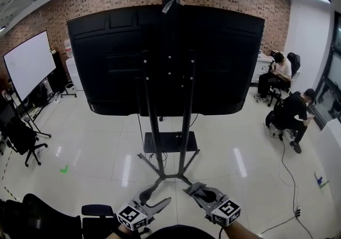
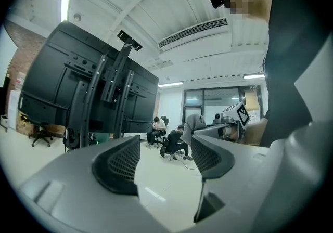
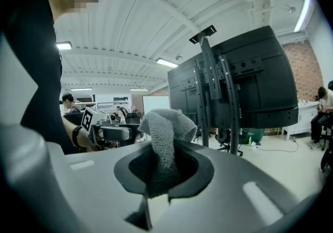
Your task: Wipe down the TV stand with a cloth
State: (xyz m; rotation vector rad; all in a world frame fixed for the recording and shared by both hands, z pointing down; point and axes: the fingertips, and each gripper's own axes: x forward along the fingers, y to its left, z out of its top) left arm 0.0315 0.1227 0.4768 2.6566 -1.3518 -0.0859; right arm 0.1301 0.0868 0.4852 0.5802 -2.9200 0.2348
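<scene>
Head view: TV stand ahead, cloth in the right gripper

The stand rises mid-room on two dark posts, carrying a large screen seen from behind and a low shelf between the posts. Its splayed feet end just beyond the gripper tips. The right gripper's jaws are closed on a bunched grey cloth. The left gripper has its jaws wide apart with nothing between them. A whiteboard and an office chair stand well off to the left, and two seated people are at the right, with a cable trailing over the floor.
</scene>
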